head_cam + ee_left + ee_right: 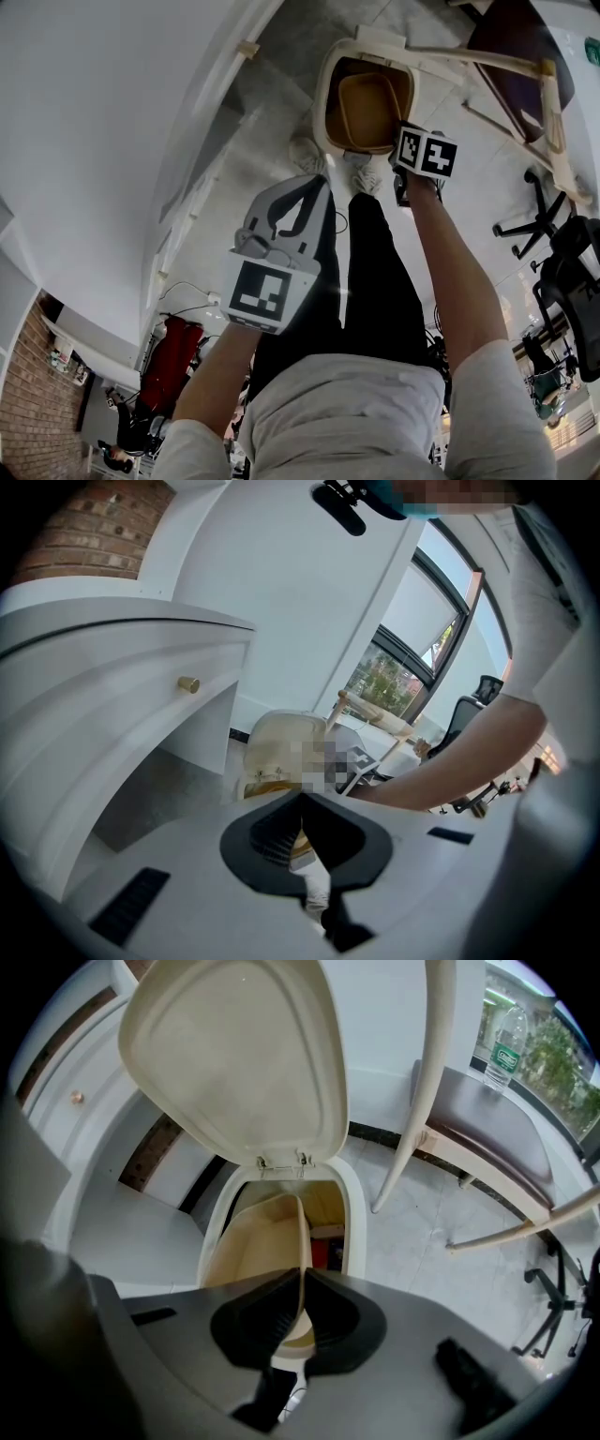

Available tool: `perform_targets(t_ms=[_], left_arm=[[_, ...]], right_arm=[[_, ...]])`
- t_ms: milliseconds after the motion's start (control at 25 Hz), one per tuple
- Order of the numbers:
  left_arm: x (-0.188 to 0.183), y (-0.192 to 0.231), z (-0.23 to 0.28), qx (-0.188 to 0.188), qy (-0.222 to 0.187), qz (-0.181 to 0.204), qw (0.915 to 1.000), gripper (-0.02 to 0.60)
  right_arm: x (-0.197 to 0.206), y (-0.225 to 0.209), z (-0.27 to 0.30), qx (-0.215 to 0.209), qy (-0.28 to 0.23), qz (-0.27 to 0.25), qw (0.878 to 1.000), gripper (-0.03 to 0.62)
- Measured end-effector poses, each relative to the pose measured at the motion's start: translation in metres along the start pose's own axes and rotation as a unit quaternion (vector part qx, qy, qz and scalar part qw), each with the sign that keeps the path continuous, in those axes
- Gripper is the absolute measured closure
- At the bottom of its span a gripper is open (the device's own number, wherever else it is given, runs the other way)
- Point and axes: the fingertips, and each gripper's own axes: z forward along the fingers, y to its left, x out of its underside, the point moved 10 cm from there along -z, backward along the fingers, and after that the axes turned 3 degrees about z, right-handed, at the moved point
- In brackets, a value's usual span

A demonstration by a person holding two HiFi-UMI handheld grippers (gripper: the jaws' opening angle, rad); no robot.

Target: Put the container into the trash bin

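A tan container [370, 111] hangs inside the mouth of the cream trash bin [323, 94], whose lid [234, 1054] stands raised. My right gripper [405, 141] is shut on the container's [258, 1241] thin upright wall, just above the bin's rim [354, 1204], in the right gripper view [302, 1283]. My left gripper [305, 197] is held back near the person's legs, well short of the bin. Its jaws [302, 803] meet at the tips with nothing between them. The bin [277, 742] shows beyond them in the left gripper view.
A white cabinet [112, 141] with a brass drawer knob [188, 683] runs along the left. A wooden chair with a dark seat [487, 1138] stands right of the bin, a water bottle [504, 1049] on it. Black office chairs [562, 253] are further right. The person's shoes [307, 155] touch the bin's base.
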Motion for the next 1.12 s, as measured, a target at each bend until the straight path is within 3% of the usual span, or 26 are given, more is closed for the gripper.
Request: perform_targets(t_ms=[440,840,1120], left_arm=[[0.0032,0.0042,0.0011,0.0,-0.005,-0.009,0.9999,0.565],[0.004,0.0051,0.0021,0.001,-0.002,-0.011,0.9999,0.565],[0.0028,0.0022,0.0032,0.003,-0.002,-0.012,0.9999,0.565]], right_arm=[[-0.0003,0.0031,0.0057,0.003,0.003,0.002,1.0,0.557],[-0.0012,0.009,0.01,-0.04,-0.014,0.027,0.999,0.554],[-0.0027,0.0075,0.0067,-0.042,-0.015,0.016,0.999,0.517]])
